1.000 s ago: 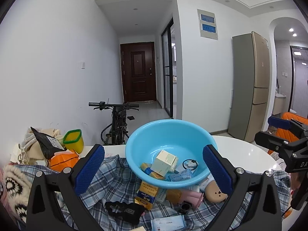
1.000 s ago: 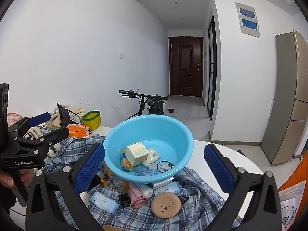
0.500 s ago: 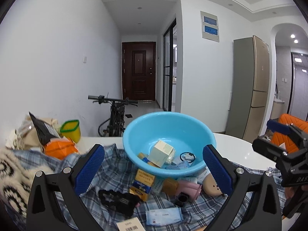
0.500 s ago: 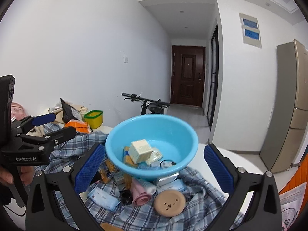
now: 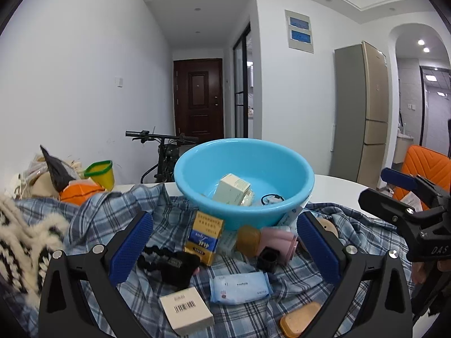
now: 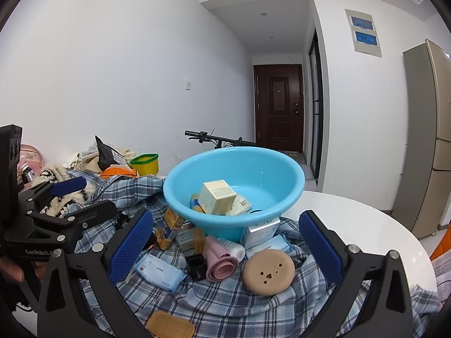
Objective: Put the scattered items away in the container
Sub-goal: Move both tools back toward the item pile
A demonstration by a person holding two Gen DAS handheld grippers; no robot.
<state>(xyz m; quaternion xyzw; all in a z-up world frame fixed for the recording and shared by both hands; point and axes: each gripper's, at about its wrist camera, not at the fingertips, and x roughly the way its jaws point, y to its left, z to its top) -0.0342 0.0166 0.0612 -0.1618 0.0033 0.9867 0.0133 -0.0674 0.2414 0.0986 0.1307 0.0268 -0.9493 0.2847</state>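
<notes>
Sitting partly filled: basin (image 5: 296, 181) holds a box (image 5: 232, 188), cable and packets. Wipes (image 5: 239, 287), yellow carton (image 5: 204, 235), pink roll (image 6: 218, 262), round disc (image 6: 269, 270) lie outside on plaid cloth (image 6: 225, 304). Left gripper (image 5: 224, 249) and right gripper (image 6: 225, 249) both wide, empty. White round table (image 6: 366, 225); hallway, bike, fridge behind.

The blue basin (image 5: 244, 169) hides the lower bodies of the things inside it behind its near wall, and in the right wrist view its base covers part of the white carton (image 6: 260, 232) tucked under it. Print on the yellow box (image 5: 205, 232) in front of the basin is too small to read. In the left wrist view the tan case (image 5: 300, 319) below the basin is cut off by the picture's lower edge, and the bicycle (image 5: 165, 152) behind the basin shows only handlebar and frame.
</notes>
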